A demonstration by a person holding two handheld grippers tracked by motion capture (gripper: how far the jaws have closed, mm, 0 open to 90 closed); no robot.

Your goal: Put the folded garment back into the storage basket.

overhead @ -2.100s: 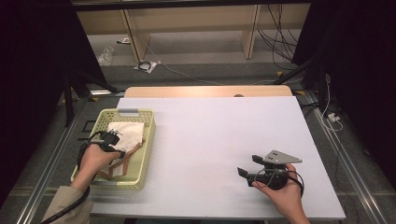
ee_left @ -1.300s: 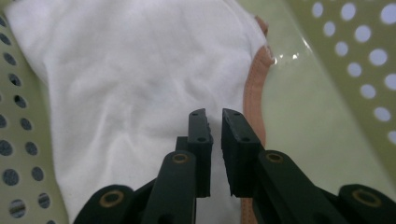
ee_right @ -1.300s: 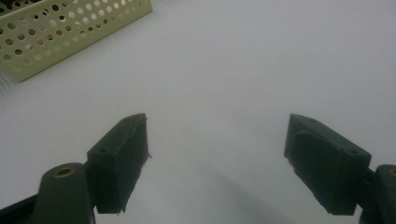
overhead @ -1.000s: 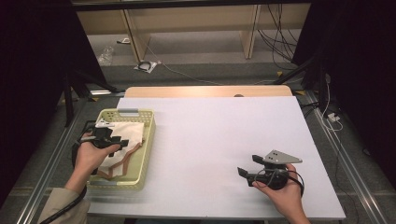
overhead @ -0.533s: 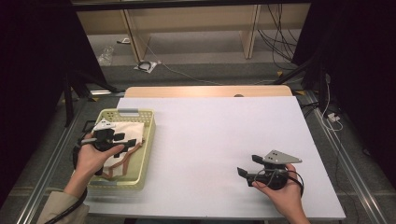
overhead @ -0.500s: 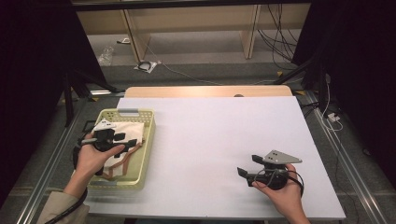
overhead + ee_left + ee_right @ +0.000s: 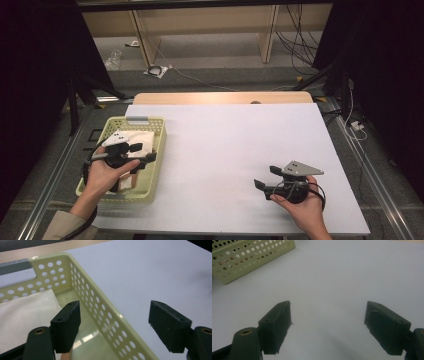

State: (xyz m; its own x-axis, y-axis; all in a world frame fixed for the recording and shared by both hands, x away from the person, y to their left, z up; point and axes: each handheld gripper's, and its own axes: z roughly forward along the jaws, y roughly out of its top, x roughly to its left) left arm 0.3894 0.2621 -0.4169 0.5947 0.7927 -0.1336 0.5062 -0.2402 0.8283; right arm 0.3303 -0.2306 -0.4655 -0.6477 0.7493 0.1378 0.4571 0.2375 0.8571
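Observation:
A pale yellow perforated basket (image 7: 156,150) stands at the table's left, with a white cloth (image 7: 142,137) lying inside. My left gripper (image 7: 142,152) hovers over the basket, open and holding nothing. In the left gripper view its jaws straddle the basket's right wall (image 7: 100,312): one jaw is over the cloth (image 7: 27,307), the other over bare table. A tan piece (image 7: 66,356) peeks out under the inner jaw. My right gripper (image 7: 265,177) rests low at the front right of the table, open and holding nothing, its jaws (image 7: 328,305) pointing toward the basket (image 7: 249,252).
The white tabletop (image 7: 235,140) stretches between basket and right gripper. A wooden strip (image 7: 220,97) borders the far edge. Beyond it are floor cables (image 7: 165,70) and furniture legs. Metal rails run along both table sides.
The left gripper has shifted a little right and toward the far side over the basket. The right gripper has stayed put.

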